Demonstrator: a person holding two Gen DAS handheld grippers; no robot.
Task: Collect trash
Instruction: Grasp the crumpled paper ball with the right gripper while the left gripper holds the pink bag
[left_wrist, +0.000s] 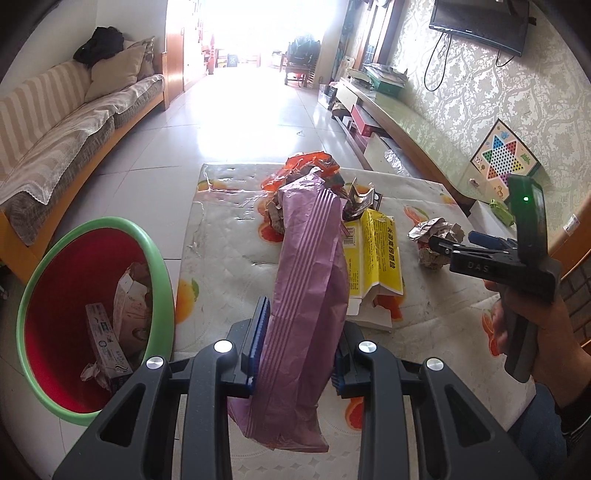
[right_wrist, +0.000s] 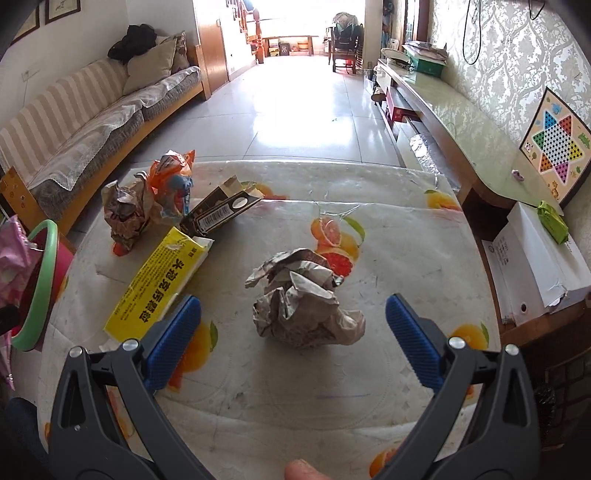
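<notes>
Left wrist view: the left tool (left_wrist: 299, 343) is clamped on a pink wrapper (left_wrist: 310, 258), lifted clear of the table (left_wrist: 221, 236), beside a green-rimmed bin (left_wrist: 94, 317) already holding cartons and what looks like crumpled paper.

Right wrist view: the right tool (right_wrist: 293, 332), its blue pads spread wide, closes on a crumpled paper ball (right_wrist: 299, 299) with open cloth around it. A yellow carton (right_wrist: 159, 284), black box (right_wrist: 221, 210) and orange bag (right_wrist: 173, 181) remain near the far-left edge.

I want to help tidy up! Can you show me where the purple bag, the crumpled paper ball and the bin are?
purple bag (left_wrist: 310, 280): left wrist view, middle of its ribbed side.
crumpled paper ball (right_wrist: 299, 302): right wrist view, centre of the wad.
bin (left_wrist: 37, 273): left wrist view, green rim.
</notes>
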